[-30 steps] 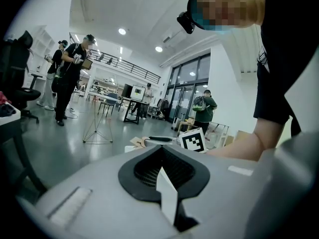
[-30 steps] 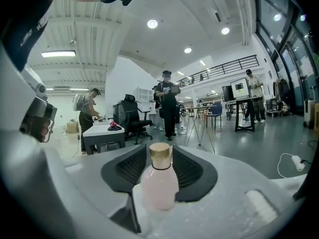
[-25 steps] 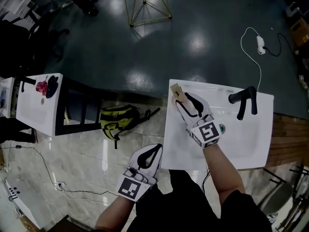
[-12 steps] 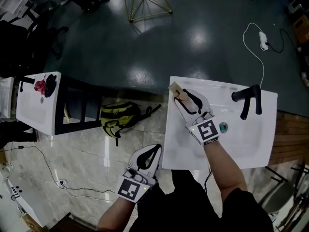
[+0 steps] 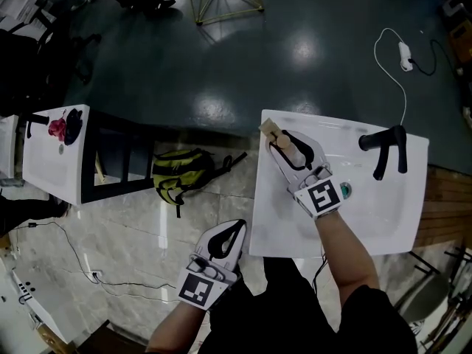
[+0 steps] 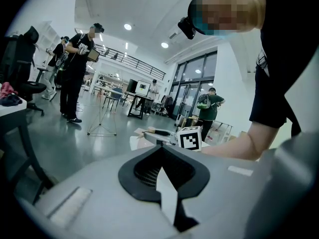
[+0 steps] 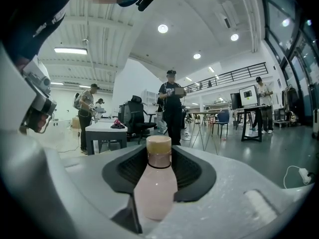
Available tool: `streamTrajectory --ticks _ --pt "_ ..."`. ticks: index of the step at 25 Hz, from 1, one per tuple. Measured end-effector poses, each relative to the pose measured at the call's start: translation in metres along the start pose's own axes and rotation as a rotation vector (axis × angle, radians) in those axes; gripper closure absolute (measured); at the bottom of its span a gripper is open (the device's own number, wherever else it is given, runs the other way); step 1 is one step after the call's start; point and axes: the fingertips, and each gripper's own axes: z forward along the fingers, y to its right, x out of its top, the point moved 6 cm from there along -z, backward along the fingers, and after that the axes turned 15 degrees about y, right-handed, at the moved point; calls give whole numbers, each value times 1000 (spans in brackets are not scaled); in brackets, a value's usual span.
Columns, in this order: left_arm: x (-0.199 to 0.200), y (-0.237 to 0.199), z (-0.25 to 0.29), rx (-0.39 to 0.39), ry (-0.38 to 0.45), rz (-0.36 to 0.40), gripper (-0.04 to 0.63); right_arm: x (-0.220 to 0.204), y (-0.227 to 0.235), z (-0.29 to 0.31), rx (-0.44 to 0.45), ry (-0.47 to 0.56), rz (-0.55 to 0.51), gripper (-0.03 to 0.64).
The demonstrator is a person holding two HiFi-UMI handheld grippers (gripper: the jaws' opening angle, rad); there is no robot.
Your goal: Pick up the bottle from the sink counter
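A pale pink bottle with a tan cap stands upright at the far left corner of the white sink counter. In the head view the bottle sits inside the fork of my right gripper. The right gripper has a jaw on each side of the bottle; the jaws are closing and a small gap shows beside the bottle's body. My left gripper hangs low to the left of the counter, over the floor, empty. In the left gripper view the left gripper has its jaws together.
A black faucet stands at the counter's far right, with a drain in the basin. A yellow-green backpack lies on the floor left of the counter. A white table stands further left. A white cable trails behind the counter.
My right gripper has pushed a little further around the bottle and its jaws have narrowed slightly. The left gripper has stayed where it was.
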Motion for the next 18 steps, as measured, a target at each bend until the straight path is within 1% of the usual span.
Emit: streamTrajectory --ticks 7,13,18 --pt "-1 -2 -2 -2 -2 3 592 2 -2 2 0 -6 -3 474" --pt "2 -1 -8 4 -3 7 592 0 -2 0 -20 -37 10 477" --pt "6 -1 -13 6 10 16 592 3 -3 -2 -47 -55 43 477"
